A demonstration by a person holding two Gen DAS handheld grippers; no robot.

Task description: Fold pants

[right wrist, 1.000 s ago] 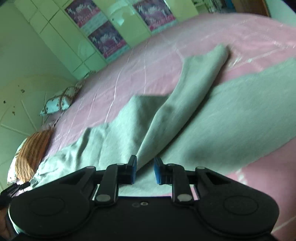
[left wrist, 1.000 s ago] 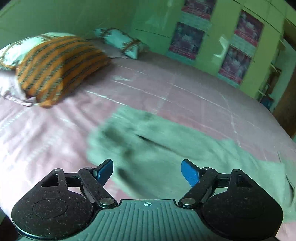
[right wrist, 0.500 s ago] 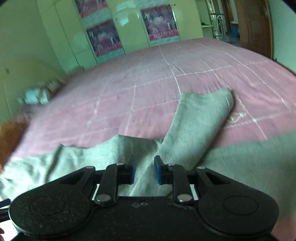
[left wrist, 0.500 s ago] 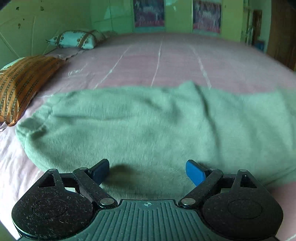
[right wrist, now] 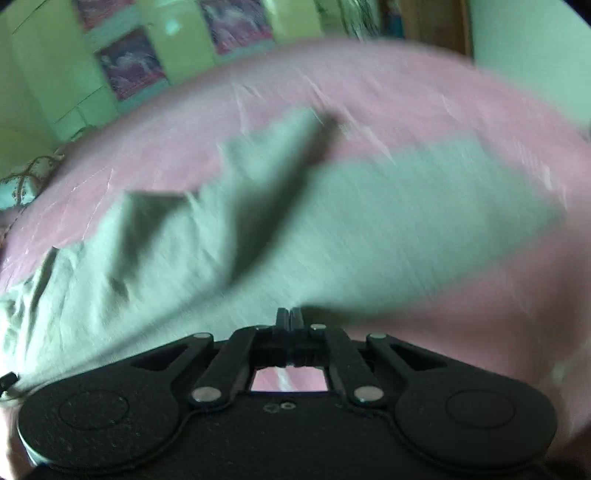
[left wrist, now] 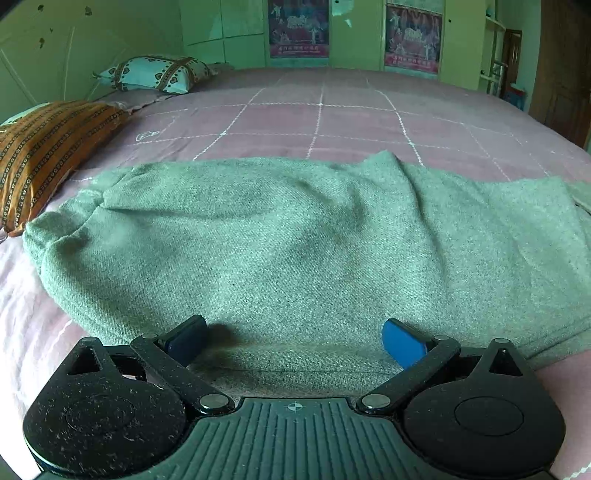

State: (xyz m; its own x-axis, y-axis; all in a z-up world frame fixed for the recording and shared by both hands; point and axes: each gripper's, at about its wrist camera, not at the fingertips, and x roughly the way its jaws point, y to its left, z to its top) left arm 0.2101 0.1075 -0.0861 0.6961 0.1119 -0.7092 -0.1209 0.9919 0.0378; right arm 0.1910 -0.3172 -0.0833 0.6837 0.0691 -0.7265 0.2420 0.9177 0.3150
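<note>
Two posters hang on the green cupboard doors at about 12 o'clock in the left wrist view. Each poster carries a band of light lettering along its lower edge, too small and soft to be read. The second poster, toward 1 o'clock, is likewise illegible. A small crosshair mark is printed on the gripper body at 6 o'clock. The right wrist view is blurred; its posters show no readable text.

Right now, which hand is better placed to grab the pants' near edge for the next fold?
Left. Its tool is wide open, with the pants edge between its fingers. The right tool is shut and blurred.
</note>
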